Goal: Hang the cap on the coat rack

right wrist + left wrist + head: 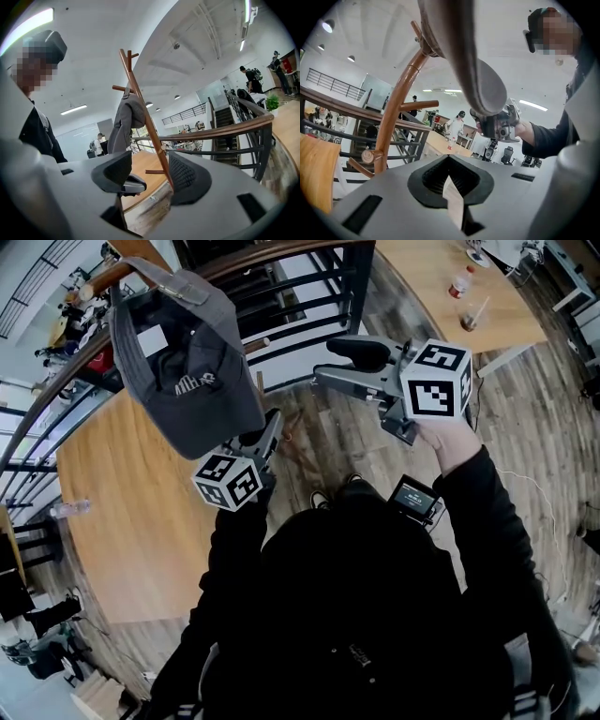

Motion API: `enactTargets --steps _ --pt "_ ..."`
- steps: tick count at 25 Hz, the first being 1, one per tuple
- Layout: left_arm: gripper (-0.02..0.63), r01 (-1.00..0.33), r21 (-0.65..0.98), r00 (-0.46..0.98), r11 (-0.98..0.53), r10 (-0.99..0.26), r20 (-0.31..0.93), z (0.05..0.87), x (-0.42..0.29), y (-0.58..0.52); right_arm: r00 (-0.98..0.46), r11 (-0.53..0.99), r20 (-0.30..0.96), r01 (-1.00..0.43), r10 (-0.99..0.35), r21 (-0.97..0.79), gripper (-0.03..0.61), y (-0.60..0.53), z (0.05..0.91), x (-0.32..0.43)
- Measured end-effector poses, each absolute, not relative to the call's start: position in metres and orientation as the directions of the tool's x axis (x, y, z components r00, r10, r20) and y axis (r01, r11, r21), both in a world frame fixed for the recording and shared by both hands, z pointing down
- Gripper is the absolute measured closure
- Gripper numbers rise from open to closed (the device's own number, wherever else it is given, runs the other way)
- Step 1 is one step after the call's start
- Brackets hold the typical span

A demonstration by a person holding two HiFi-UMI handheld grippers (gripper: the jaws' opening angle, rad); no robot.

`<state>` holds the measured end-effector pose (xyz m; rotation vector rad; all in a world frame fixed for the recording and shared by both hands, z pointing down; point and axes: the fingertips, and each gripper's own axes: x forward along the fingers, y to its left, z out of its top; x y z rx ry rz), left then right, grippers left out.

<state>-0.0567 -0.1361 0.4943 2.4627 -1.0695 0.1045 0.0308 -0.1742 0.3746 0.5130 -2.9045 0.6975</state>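
Observation:
A dark grey cap [187, 362] hangs from a peg of the brown wooden coat rack [120, 270] at the upper left, brim pointing down. My left gripper [270, 426] sits just beside the brim's lower edge with its jaws together and no cloth between them. From that gripper the brim [464, 61] arches overhead, next to the rack's pole [393, 117]. My right gripper [333, 367] is further right, apart from the cap, with its jaws wide and empty. Its own view looks past the gripper [150, 176] at the hanging cap [126, 119] and the pole [143, 108].
A curved wooden table [131, 512] lies below the rack. A dark metal railing with a wooden handrail [281, 287] runs behind it. Another table [431, 296] with a bottle [459, 282] stands at the top right. People stand in the far background.

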Motion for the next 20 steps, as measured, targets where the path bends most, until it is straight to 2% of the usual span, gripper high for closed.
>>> enactTargets --steps 1,3,6,8,20 --pt "0.609 -0.705 0.371 0.701 -0.604 -0.671 0.240 0.493 -0.054 -0.136 -0.934 0.838 0.188 -0.357 -0.304 -0.414 0.322 -0.174 0.375 0.034" --pt "0.609 -0.696 0.371 0.711 -0.615 -0.664 0.233 0.490 -0.048 -0.136 -0.931 0.841 0.192 -0.364 -0.311 -0.399 0.369 -0.172 0.376 0.039" --pt "0.609 -0.677 0.381 0.729 -0.629 -0.644 0.232 0.488 -0.039 -0.135 -0.924 0.837 0.187 -0.382 -0.334 -0.391 0.490 -0.171 0.373 0.047" --pt "0.609 -0.668 0.398 0.737 -0.629 -0.633 0.236 0.493 -0.032 -0.136 -0.919 0.829 0.184 -0.395 -0.350 -0.396 0.545 -0.172 0.373 0.055" --pt "0.609 -0.668 0.416 0.737 -0.617 -0.626 0.255 0.508 -0.022 -0.151 -0.901 0.807 0.202 -0.433 -0.384 -0.401 0.560 -0.174 0.384 0.068"
